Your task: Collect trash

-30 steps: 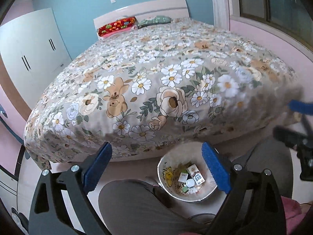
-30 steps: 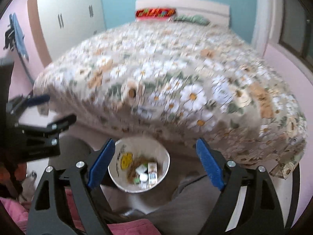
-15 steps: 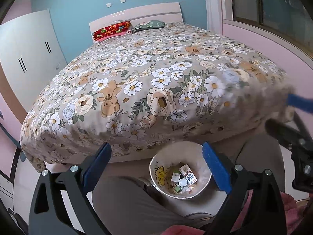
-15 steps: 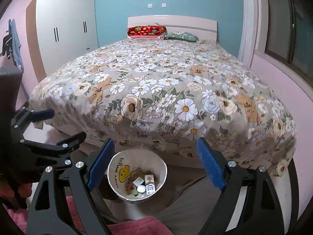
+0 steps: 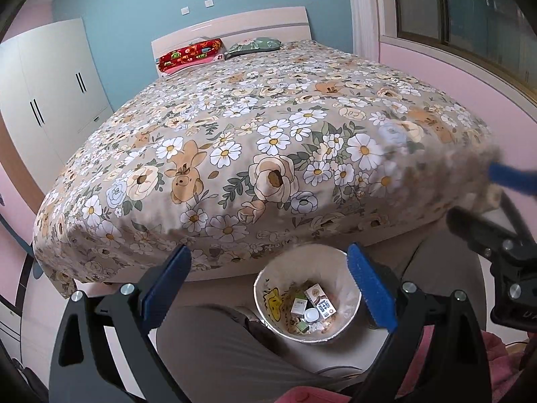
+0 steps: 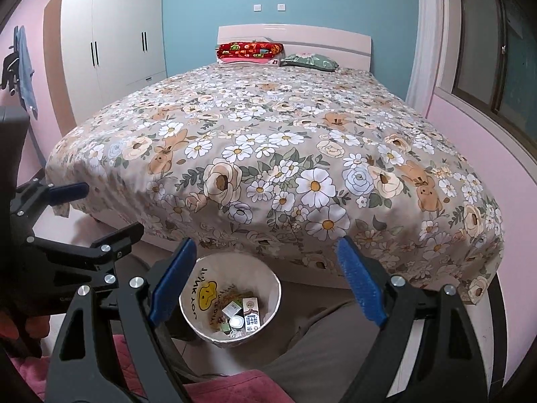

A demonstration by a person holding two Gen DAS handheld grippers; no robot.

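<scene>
Since both grippers are empty with jaws spread wide, collecting looks mostly wrapped up. Left gripper [image 5: 268, 288] hangs over the person's lap, the white trash bin [image 6: 231, 302] sits on the floor at the bed's foot with cartons [image 6: 250, 315] and wrappers inside, right gripper [image 6: 265, 285] hovers above it. Flowered bedspread [image 6: 268, 154] shows no litter I can spot.

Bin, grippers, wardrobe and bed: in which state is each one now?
Trash bin: upright on the floor, holding small cartons and scraps.
Left gripper: jaws open, empty.
Right gripper: jaws open, empty.
Wardrobe: doors closed.
Bed: covered by flowered bedspread.
</scene>
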